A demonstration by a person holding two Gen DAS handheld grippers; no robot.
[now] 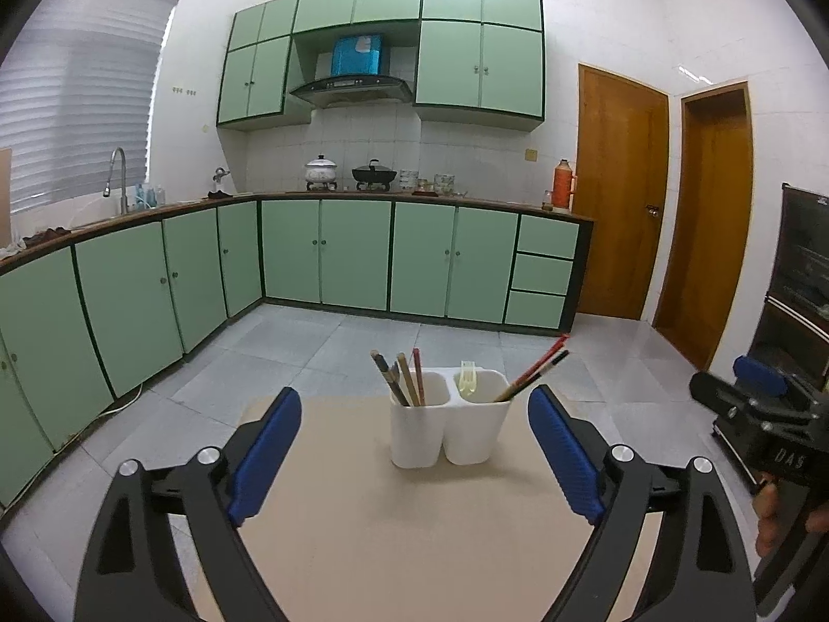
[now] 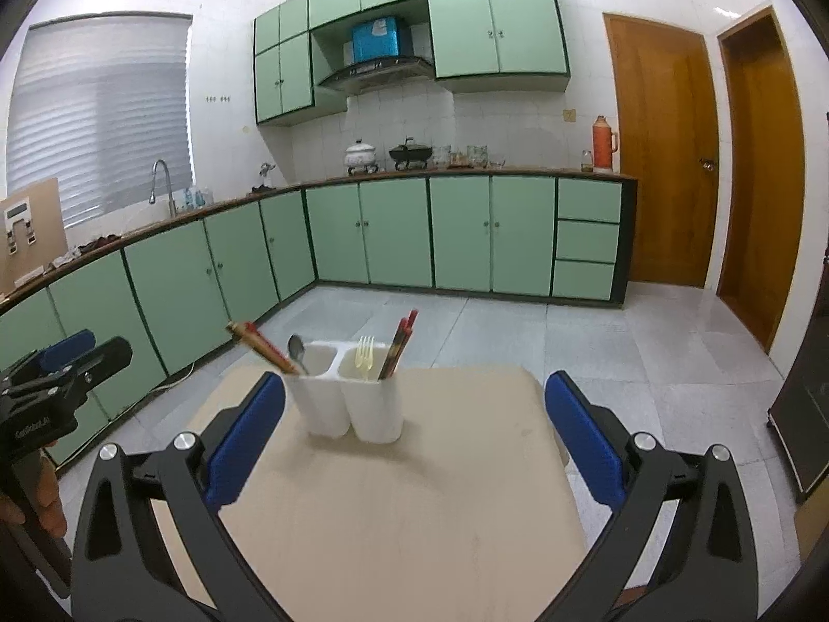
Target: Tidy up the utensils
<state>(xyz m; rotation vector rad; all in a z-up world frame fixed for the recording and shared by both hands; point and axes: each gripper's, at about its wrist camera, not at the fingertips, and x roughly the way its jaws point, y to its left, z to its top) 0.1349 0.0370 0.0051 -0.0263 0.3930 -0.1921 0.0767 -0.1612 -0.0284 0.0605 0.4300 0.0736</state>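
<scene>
A white two-compartment utensil holder (image 1: 448, 427) stands on a beige table (image 1: 414, 534). Its left cup holds several chopsticks (image 1: 401, 378); its right cup holds a yellow plastic fork (image 1: 467, 381) and red and dark chopsticks (image 1: 533, 370). My left gripper (image 1: 414, 446) is open and empty, just in front of the holder. In the right wrist view the holder (image 2: 352, 404) shows a metal spoon (image 2: 297, 352), chopsticks (image 2: 261, 347), the fork (image 2: 366, 357) and more chopsticks (image 2: 399, 344). My right gripper (image 2: 414, 430) is open and empty, to the holder's right.
Green kitchen cabinets (image 1: 321, 254) line the back and left walls, with a tiled floor (image 1: 311, 352) between them and the table. Wooden doors (image 1: 619, 197) stand at the right. A dark cabinet (image 1: 798, 300) is at the far right. The other gripper (image 1: 751, 404) shows at the right edge.
</scene>
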